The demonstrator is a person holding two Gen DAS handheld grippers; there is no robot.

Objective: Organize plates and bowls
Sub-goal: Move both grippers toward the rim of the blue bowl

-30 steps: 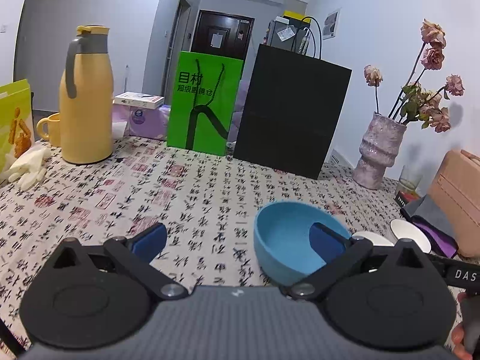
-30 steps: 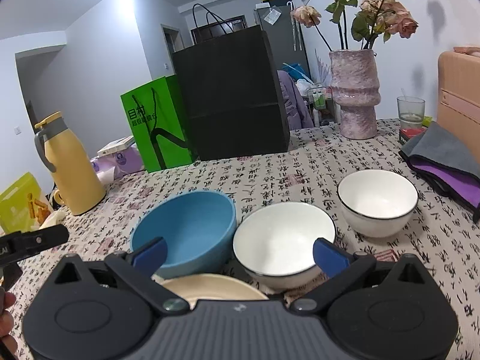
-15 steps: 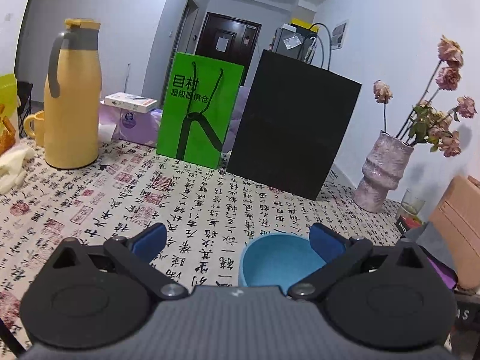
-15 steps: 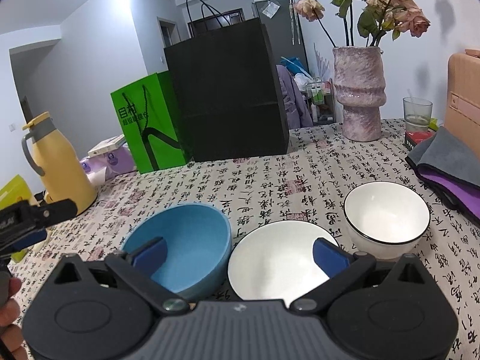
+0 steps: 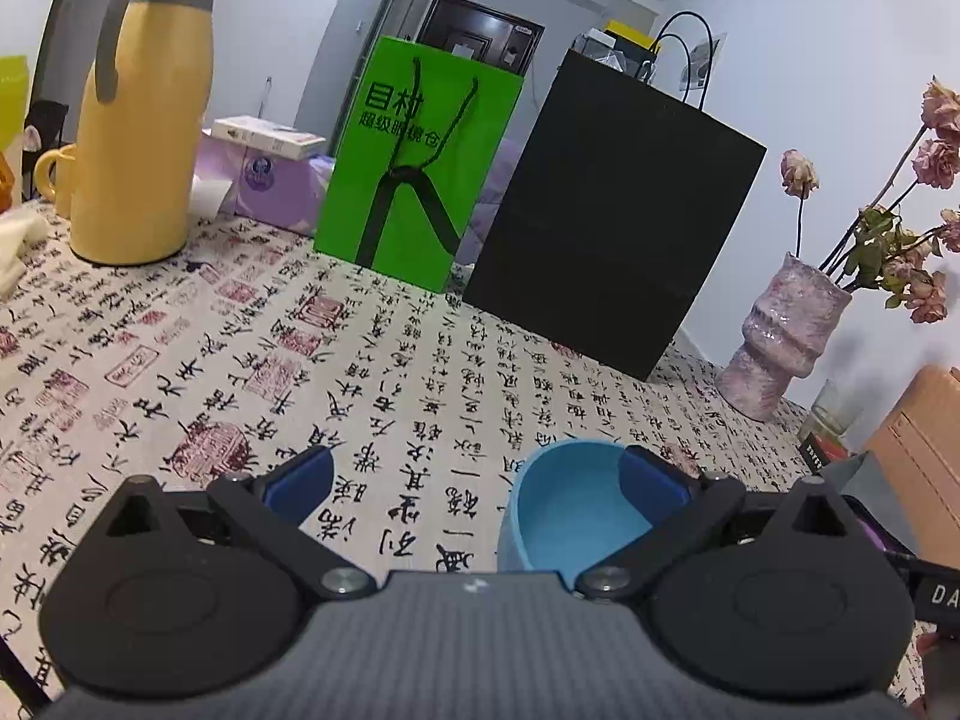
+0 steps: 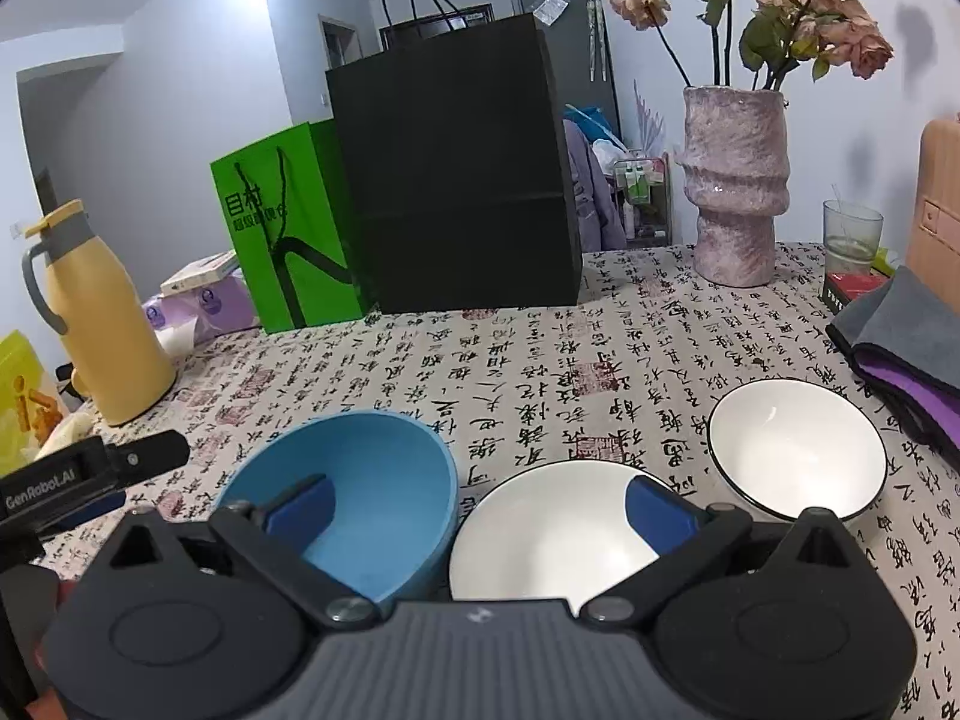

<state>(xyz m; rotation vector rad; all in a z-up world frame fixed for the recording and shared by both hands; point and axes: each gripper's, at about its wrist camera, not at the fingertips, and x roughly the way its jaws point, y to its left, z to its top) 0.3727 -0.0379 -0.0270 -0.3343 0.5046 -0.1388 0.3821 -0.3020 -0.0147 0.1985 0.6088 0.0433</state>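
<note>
On the calligraphy-print tablecloth, a blue bowl [image 6: 372, 480] stands beside a larger white bowl [image 6: 552, 534]. Further right is a smaller white bowl with a dark rim [image 6: 798, 450]. My right gripper [image 6: 480, 507] is open just above them, its left finger in front of the blue bowl and its right finger over the larger white bowl. My left gripper [image 5: 474, 474] is open too, and the blue bowl [image 5: 564, 510] lies low in its view, against the right finger. From the right wrist, the left gripper's black body [image 6: 108, 471] shows just left of the blue bowl.
At the back stand a yellow thermos [image 5: 144, 120] with a yellow mug [image 5: 51, 174], a green paper bag [image 5: 414, 180], a black paper bag [image 5: 600, 240] and a pink vase of dried roses [image 6: 735, 192]. A glass [image 6: 852, 234], folded grey and purple cloths [image 6: 900, 336] and a tan box [image 5: 918, 438] line the right side.
Both grippers have moved forward and lower. The blue bowl has slid down and closer in the left view. The cream plate seen under the right gripper one second ago is out of view.
</note>
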